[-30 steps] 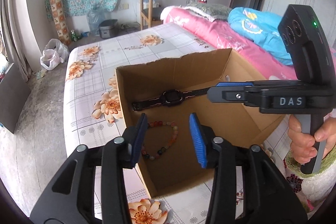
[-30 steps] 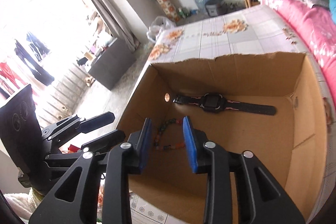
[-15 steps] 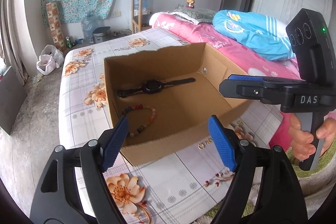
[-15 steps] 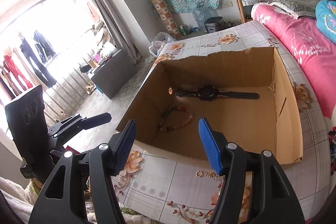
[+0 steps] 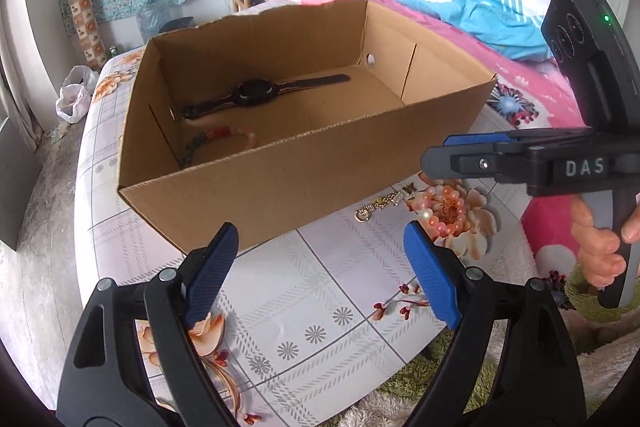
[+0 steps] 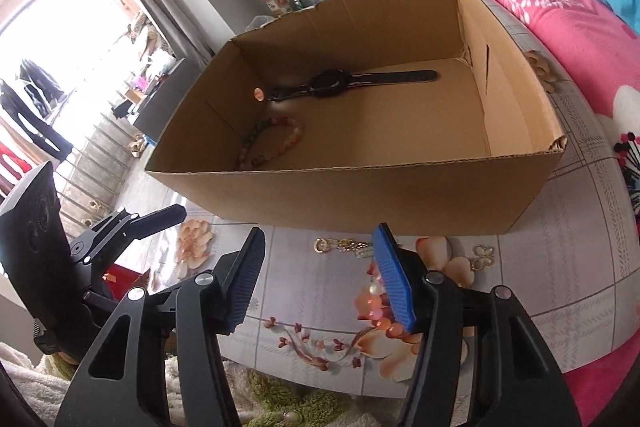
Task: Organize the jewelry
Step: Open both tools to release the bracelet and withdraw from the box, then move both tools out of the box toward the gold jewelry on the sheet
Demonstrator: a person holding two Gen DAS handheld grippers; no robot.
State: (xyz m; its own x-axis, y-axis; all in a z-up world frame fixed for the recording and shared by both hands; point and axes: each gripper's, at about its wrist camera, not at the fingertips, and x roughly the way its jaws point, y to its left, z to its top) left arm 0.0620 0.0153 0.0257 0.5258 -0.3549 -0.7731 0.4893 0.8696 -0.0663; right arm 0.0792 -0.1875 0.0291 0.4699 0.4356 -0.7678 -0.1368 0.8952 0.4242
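a black wristwatch (image 5: 256,91) lies flat on the floor of an open cardboard box (image 5: 304,163), stretched along the far wall with its strap ends reaching left and right. nearer in the same box, close to the left wall, a bracelet of mixed coloured beads (image 6: 272,143) lies in a loose loop, apart from the watch. outside the box, just beside its near wall, a gold chain piece (image 6: 340,246) rests on the flowered table cover (image 5: 320,307), and to its right a small gold butterfly-shaped ornament (image 6: 482,257) lies on the same cover. near these sits a strand of orange-pink beads with a pearl (image 5: 438,211), partly hidden behind the right gripper's finger in the right wrist view.

the left gripper (image 5: 320,271) hovers over the cover on the near side of the box, its blue pads spread wide and holding nothing. the right gripper (image 6: 320,277) hangs over the loose pieces, jaws likewise parted and empty, with its right finger (image 6: 394,287) above the bead strand; whether it touches cannot be told. a pink quilt (image 6: 560,27) and a blue garment (image 5: 472,7) lie far right.
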